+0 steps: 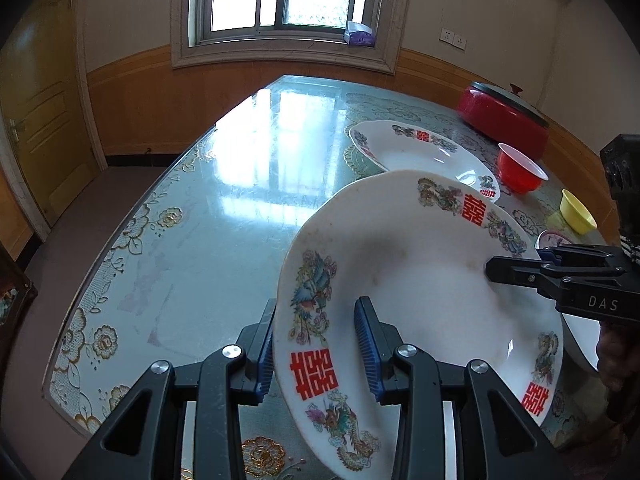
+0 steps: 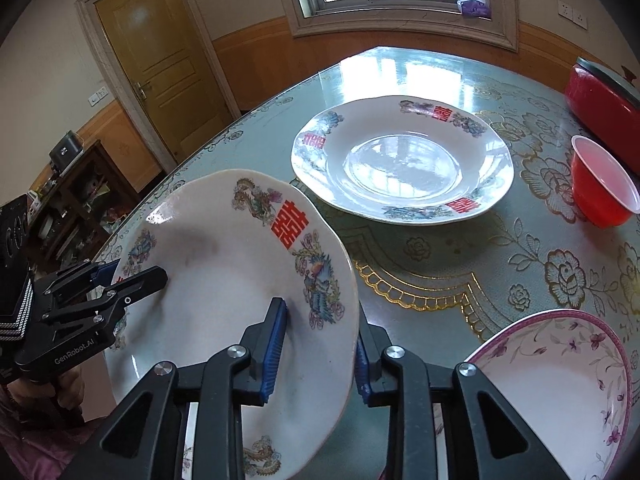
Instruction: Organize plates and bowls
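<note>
Plate (image 1: 420, 280) with red double-happiness characters and phoenix-and-dragon prints hangs tilted above the near part of the table (image 1: 224, 184), gripped from both sides. The left gripper (image 1: 320, 344) has its jaws narrowed onto the plate's left rim, one blue pad under the rim and one on the upper face. The right gripper (image 2: 316, 344) pinches the opposite rim in the same way, its pads on either side of the edge.

Beyond it, farther across the table, a second plate (image 2: 402, 160) of the same pattern lies flat on the glass top. To the right of that stands a red bowl (image 2: 602, 184), with a red lidded pot (image 1: 504, 116) behind it at the far right. A small yellow bowl (image 1: 576, 210) sits nearer on the right, and a pink-rimmed floral bowl (image 2: 560, 380) lies at the near right edge.
</note>
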### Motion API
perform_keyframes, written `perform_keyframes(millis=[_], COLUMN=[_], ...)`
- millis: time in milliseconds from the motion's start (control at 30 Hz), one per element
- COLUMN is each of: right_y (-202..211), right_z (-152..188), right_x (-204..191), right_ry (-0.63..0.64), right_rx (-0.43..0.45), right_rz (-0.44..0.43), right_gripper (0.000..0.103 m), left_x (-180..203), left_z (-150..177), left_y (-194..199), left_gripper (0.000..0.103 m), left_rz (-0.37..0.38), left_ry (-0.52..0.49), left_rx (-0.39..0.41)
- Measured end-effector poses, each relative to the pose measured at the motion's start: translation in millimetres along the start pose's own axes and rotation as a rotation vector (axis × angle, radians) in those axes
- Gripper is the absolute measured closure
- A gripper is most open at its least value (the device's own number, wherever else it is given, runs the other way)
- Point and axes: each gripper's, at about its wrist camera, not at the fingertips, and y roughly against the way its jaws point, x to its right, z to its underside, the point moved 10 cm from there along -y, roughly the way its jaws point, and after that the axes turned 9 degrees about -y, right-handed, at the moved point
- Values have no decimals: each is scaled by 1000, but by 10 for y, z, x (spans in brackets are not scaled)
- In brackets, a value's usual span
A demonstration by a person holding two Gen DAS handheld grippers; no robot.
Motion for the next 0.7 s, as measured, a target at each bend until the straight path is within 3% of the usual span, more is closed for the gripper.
perform_keyframes(millis=[200, 300, 333, 400, 467, 533, 700], right_y=[-144, -161, -163, -182, -197, -199, -207], right_z=[78, 99, 104, 128, 144, 163, 167], right_x=[-20, -50, -65, -83, -90, -110, -108], right_ry=[18, 33, 45, 62, 79, 101, 127], right_rx=[-51, -69, -76, -97, -108, -114, -123], right_rz=[-1, -13, -13, -17, -26, -27, -35], right_gripper=[72, 70, 70, 68, 66, 65, 68], left_x=[-47, -26, -14, -22, -34, 53, 119], left_z=[80, 129, 164, 264, 358, 378, 441], left_y=[-33, 28, 49, 80, 112, 179, 207], left_gripper=[67, 57, 49, 46, 53, 73, 73], left_rz=[-6, 31, 51, 60, 59, 96, 82], left_ry=[-3, 4, 12, 32, 54, 56, 101], left_rx=[-17, -14, -18, -31, -39, -27, -25])
